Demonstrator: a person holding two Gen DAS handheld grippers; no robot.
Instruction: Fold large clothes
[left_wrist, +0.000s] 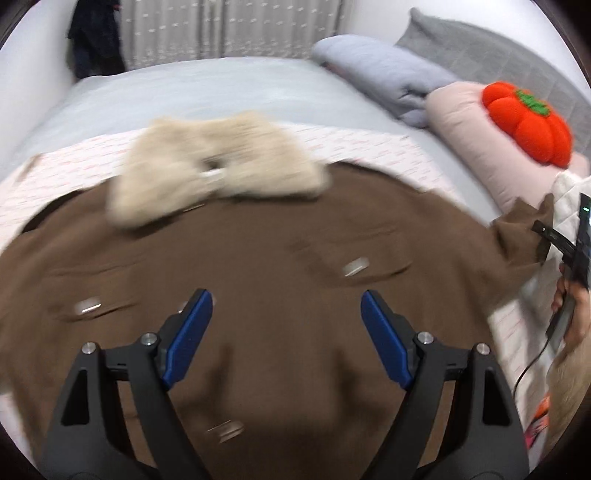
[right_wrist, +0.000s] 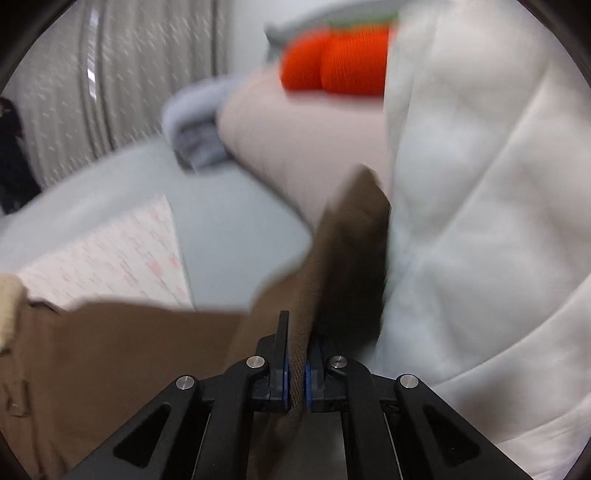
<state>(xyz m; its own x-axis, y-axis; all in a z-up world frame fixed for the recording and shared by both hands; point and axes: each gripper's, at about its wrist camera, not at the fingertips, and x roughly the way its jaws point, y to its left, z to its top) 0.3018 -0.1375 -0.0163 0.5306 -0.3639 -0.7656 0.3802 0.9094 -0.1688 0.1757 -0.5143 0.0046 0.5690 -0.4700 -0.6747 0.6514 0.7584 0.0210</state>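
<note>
A large brown coat (left_wrist: 258, 258) with a cream fleece collar (left_wrist: 207, 166) lies spread on a pink-patterned sheet (left_wrist: 369, 144) on the bed. My left gripper (left_wrist: 286, 306) is open and empty, hovering over the middle of the coat. My right gripper (right_wrist: 297, 354) is shut on the coat's brown sleeve (right_wrist: 347, 258) and holds it lifted. It also shows at the right edge of the left wrist view (left_wrist: 554, 240), holding the sleeve end (left_wrist: 524, 229). Both views are blurred by motion.
The grey bed cover (left_wrist: 221, 88) stretches behind the coat. A pink pillow (left_wrist: 480, 129) with an orange pumpkin cushion (left_wrist: 528, 122) and a lilac blanket (left_wrist: 388, 74) lie at the back right. A white quilt (right_wrist: 480, 221) is close beside the right gripper. Curtains (left_wrist: 229, 26) hang behind.
</note>
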